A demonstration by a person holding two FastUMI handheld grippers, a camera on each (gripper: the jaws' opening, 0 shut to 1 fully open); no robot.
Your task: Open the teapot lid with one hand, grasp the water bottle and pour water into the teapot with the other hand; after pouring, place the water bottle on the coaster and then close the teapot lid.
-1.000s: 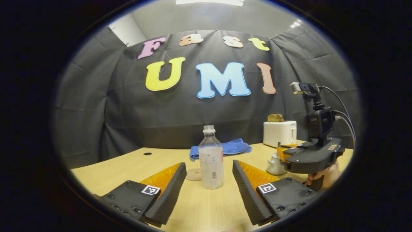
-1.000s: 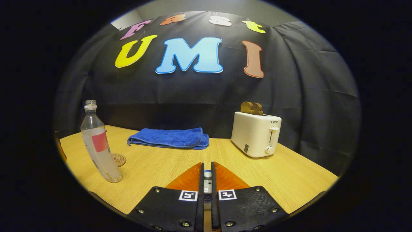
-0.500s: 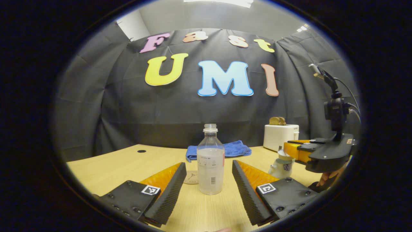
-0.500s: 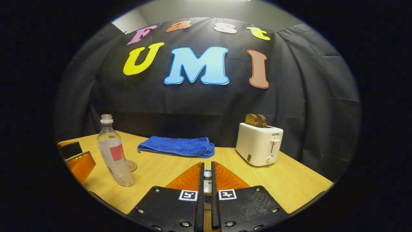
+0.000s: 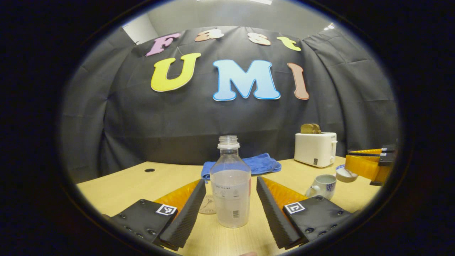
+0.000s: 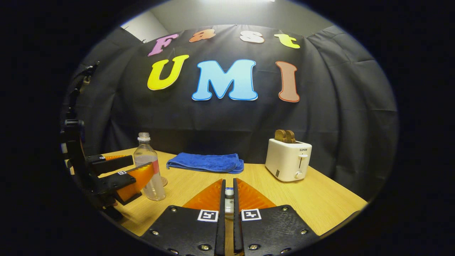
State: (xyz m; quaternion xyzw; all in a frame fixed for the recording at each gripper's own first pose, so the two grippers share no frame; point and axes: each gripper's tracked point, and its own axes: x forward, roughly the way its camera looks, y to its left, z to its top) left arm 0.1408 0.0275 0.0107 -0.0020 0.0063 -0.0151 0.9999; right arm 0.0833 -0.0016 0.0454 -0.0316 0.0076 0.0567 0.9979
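Presently catalogued, left to right, with the water bottle [image 5: 230, 185] as landmark.

Left gripper [image 5: 231, 209]: ridged, wedge-shaped fingers [image 5: 185, 213] spread wide, one on each side of the bottle and not touching it.

Coaster [image 5: 207, 205]: flat round disc on the wood-grain table [image 5: 117, 185], just behind and left of the bottle's base.

Water bottle: clear plastic cylinder with a tapered shoulder, uncapped, standing upright with its long axis vertical and its mouth pointing up; partly filled with cloudy liquid, paper label around the body.

Blue towel [image 5: 259, 163]: soft folded cloth, behind the bottle near the wall.

Teapot [image 5: 322, 185]: small white glazed pot, right of the bottle, lid off, spout turned towards the bottle.

Toaster [image 5: 315, 148]: white boxy shell with two brown slices in it, behind and right of the teapot.

Teapot lid [image 5: 344, 173]: small round white piece, lifted right of the teapot and clear of it.

Right gripper [image 6: 227, 193]: fingers drawn narrow, pinching the lid's small knob between them.
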